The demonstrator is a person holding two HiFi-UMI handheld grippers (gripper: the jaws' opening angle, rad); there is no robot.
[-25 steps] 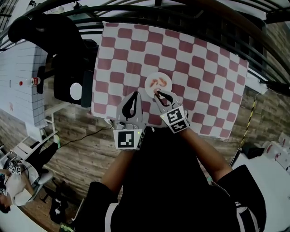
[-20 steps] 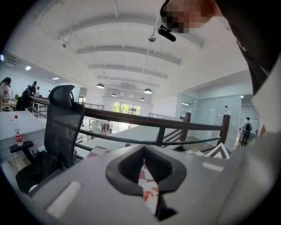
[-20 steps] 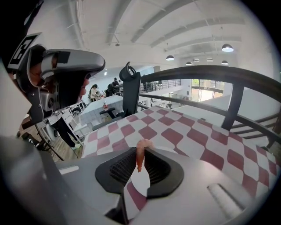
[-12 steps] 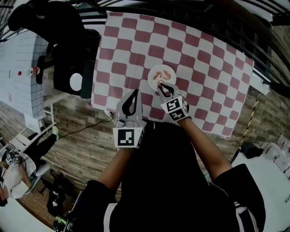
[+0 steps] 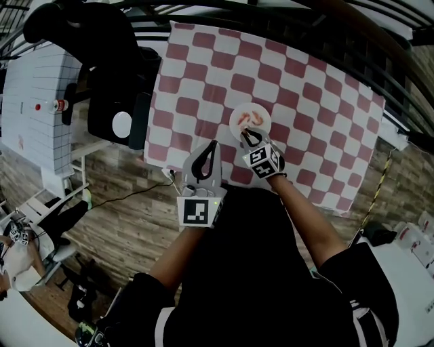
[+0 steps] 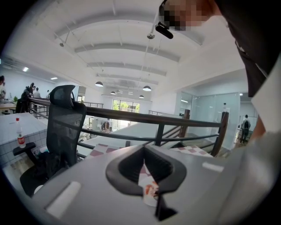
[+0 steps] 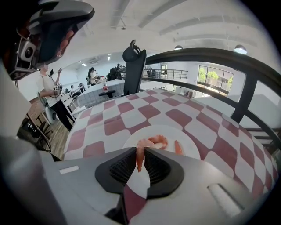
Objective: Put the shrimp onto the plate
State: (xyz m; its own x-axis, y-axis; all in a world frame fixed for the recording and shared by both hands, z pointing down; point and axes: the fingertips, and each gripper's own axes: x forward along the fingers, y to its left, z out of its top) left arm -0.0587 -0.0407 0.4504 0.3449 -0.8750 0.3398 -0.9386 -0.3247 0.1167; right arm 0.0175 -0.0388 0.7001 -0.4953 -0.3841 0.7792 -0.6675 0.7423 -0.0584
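A small white plate (image 5: pixel 264 117) sits on the red-and-white checked tablecloth (image 5: pixel 305 101) and holds two orange shrimp (image 5: pixel 249 118). My right gripper (image 5: pixel 245 134) hovers at the plate's near rim, shut on another shrimp. In the right gripper view that shrimp (image 7: pixel 139 159) hangs pinched between the jaws of the right gripper (image 7: pixel 141 151), above the plate (image 7: pixel 193 147), with the shrimp lying on the plate (image 7: pixel 159 141) just beyond. My left gripper (image 5: pixel 211 146) is held to the left of the plate near the table's front edge, shut and empty. Through the left gripper (image 6: pixel 144 160) a slit shows the plate.
A black office chair (image 5: pixel 88 47) stands left of the table. A dark metal railing (image 5: pixel 271 13) runs along the table's far side. Wooden floor (image 5: pixel 115 203) lies in front of the table. The cloth around the plate is bare.
The head view has shifted a little. My right gripper with the shrimp has edged slightly forward over the plate's near rim. The left gripper has kept its place beside it.
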